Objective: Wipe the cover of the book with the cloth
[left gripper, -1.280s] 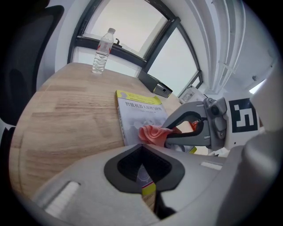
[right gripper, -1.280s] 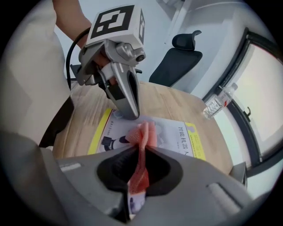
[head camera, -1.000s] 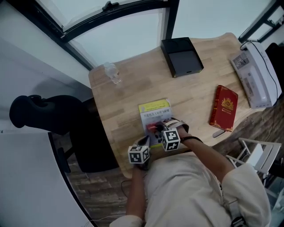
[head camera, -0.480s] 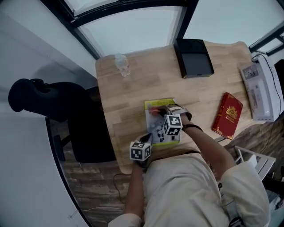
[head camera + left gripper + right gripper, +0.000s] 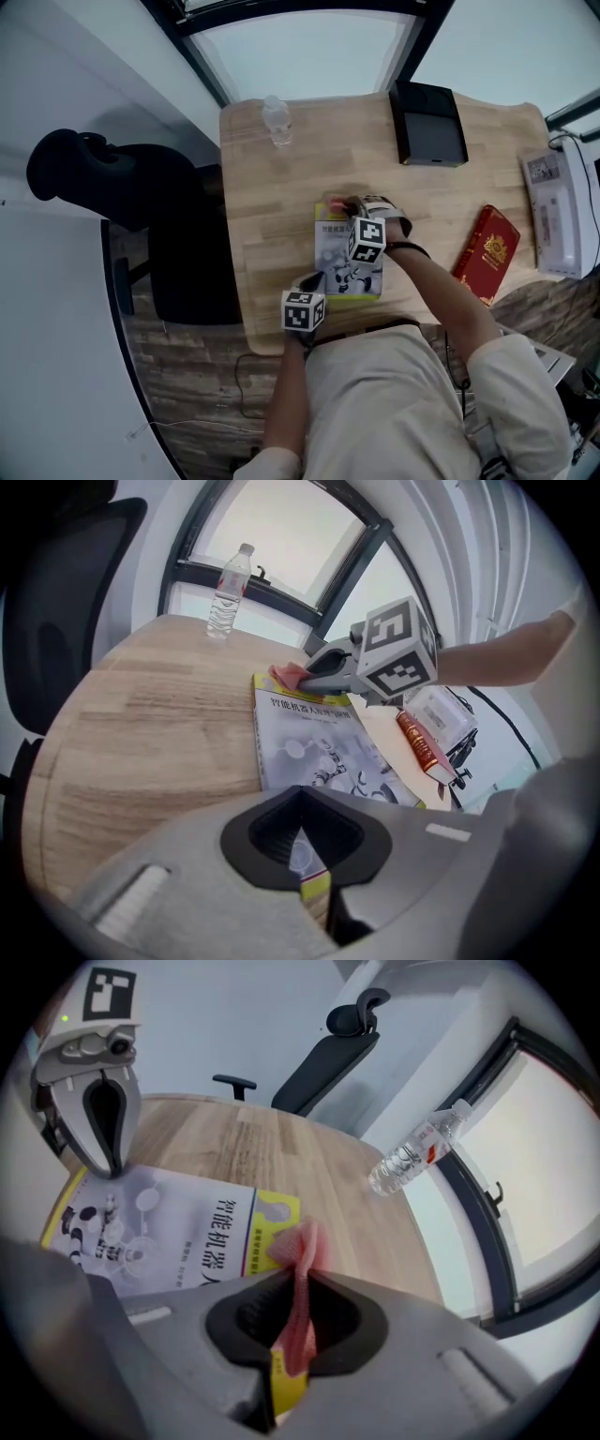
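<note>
A book (image 5: pixel 349 265) with a grey-white cover and yellow trim lies flat on the wooden desk (image 5: pixel 272 216). My right gripper (image 5: pixel 339 208) is shut on a pink cloth (image 5: pixel 330 202), which rests at the book's far edge. From the right gripper view the cloth (image 5: pixel 302 1251) sticks out past the jaws onto the yellow strip of the book (image 5: pixel 169 1227). My left gripper (image 5: pixel 309 281) is at the book's near-left corner. In the left gripper view that corner (image 5: pixel 314 885) runs in between the closed jaws.
A red book (image 5: pixel 489 251) lies to the right, near a white machine (image 5: pixel 562 211) at the desk's right edge. A black tray (image 5: pixel 428 122) sits at the back, a clear water bottle (image 5: pixel 277 122) at the back left. A black chair (image 5: pixel 141 206) stands left of the desk.
My right gripper has drawn the pink cloth across the cover, from the near half of the book to its far edge. The left gripper stayed at the near corner. The head camera shifted.
</note>
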Tool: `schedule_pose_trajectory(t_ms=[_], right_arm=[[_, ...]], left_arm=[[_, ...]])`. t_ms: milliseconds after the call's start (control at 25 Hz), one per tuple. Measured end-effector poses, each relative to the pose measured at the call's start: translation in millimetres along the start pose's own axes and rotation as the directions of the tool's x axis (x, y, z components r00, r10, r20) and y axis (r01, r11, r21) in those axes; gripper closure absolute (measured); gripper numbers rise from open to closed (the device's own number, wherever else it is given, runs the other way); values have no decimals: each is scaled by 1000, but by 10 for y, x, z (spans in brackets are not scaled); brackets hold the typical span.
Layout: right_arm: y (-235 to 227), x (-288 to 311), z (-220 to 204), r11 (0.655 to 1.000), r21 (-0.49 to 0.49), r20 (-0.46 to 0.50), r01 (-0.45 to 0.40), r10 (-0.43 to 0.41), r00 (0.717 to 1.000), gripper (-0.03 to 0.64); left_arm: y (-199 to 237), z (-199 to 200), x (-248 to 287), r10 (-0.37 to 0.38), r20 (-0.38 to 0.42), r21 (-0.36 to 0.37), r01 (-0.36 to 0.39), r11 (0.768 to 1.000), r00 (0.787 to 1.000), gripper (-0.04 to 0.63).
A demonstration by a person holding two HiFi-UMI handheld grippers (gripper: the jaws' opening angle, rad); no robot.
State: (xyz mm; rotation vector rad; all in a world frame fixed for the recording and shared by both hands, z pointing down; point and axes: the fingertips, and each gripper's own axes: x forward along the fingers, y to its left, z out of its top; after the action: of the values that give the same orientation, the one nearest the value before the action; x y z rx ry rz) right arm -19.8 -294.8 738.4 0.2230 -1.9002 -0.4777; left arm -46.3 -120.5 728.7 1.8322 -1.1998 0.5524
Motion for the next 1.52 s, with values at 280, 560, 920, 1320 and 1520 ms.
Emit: schedule_pose_trajectory(t_ms=[280, 560, 920, 1320, 1520], right_arm=[[-188, -101, 153, 989, 90, 49, 121, -126, 991, 581], [438, -260, 36, 990, 56, 98, 128, -133, 986, 594], [951, -484, 107, 995, 102, 92, 21, -31, 995, 594], [1482, -748, 95, 994, 105, 67, 0, -7, 998, 594], [1745, -851, 126, 994, 99, 54, -47, 42, 998, 592]], left_arm=[[-30, -15, 1, 57, 6, 15, -57, 998, 998, 589], [-39, -25, -2, 59, -20, 22, -58, 998, 998, 589], [-28, -36, -18, 53, -33, 62, -51, 997, 998, 589], [-38, -56, -19, 48, -13, 87, -47, 995, 999, 589], [-32, -53, -34, 38, -7, 80, -37, 996, 999, 589]])
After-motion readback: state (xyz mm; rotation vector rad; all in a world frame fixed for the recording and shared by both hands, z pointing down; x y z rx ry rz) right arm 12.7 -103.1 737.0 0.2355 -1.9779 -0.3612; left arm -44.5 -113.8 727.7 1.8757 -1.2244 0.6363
